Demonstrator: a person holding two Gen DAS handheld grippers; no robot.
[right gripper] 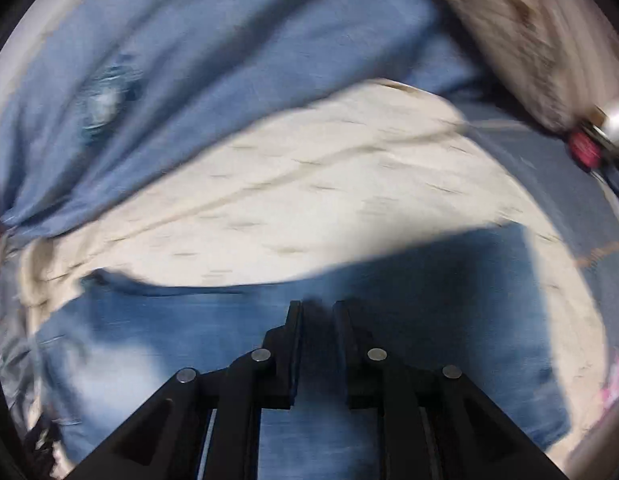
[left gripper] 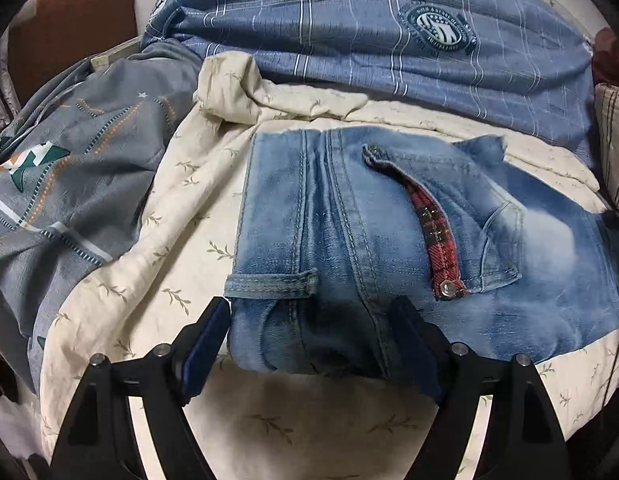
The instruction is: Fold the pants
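The pants are light blue jeans [left gripper: 349, 232], folded into a compact stack on a cream leaf-print sheet [left gripper: 157, 264]. A back pocket with red plaid trim [left gripper: 437, 236] faces up. My left gripper [left gripper: 309, 320] is open, its fingers on either side of the near edge of the jeans. In the blurred right wrist view, my right gripper [right gripper: 317, 312] hovers over the jeans [right gripper: 189, 332] with its jaws a narrow gap apart and nothing seen between them.
A blue plaid duvet [left gripper: 349, 28] lies bunched behind the jeans. A grey patterned blanket [left gripper: 61, 184] lies at left. A brown headboard [left gripper: 69, 32] is at far left. A striped pillow [right gripper: 517, 32] is at upper right.
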